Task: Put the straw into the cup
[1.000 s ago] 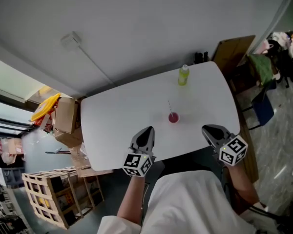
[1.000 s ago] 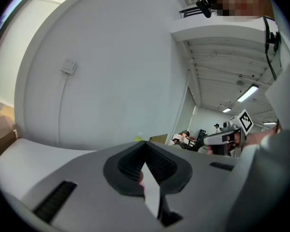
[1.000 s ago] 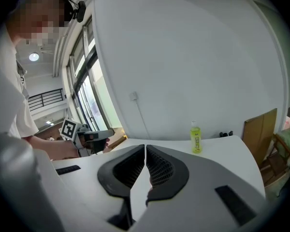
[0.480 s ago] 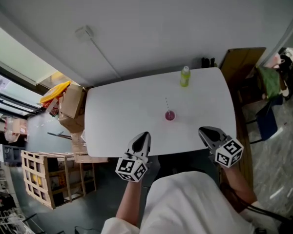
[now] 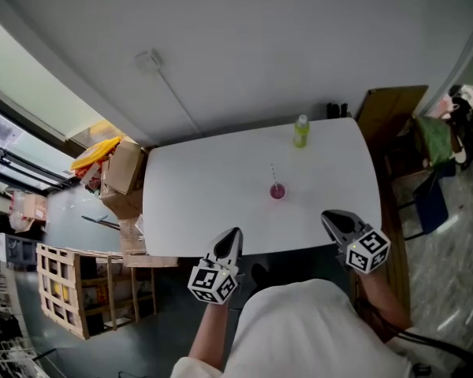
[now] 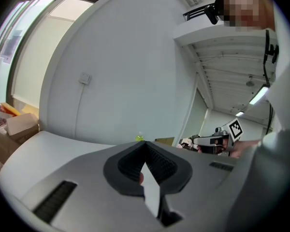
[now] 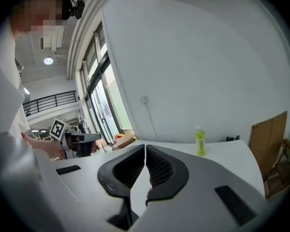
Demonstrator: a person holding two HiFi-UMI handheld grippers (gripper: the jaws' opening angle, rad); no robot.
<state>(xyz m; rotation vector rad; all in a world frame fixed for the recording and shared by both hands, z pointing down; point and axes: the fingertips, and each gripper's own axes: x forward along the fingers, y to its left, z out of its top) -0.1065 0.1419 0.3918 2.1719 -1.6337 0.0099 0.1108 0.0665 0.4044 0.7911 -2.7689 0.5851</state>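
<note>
Straw [image 5: 273, 174] stands in the pink cup [image 5: 277, 192], near the middle of the white tabletop [image 5: 197, 191].
A yellow-green bottle [image 5: 301, 131] stands well apart, at the far edge. The left gripper [image 5: 234, 235] and the right gripper [image 5: 329, 218] are at the near edge, apart from the cup, each with jaws closed on nothing.

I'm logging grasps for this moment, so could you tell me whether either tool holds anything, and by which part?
Nothing is held: the left tool and right tool both have jaws together, empty. The straw stands in the cup.
</note>
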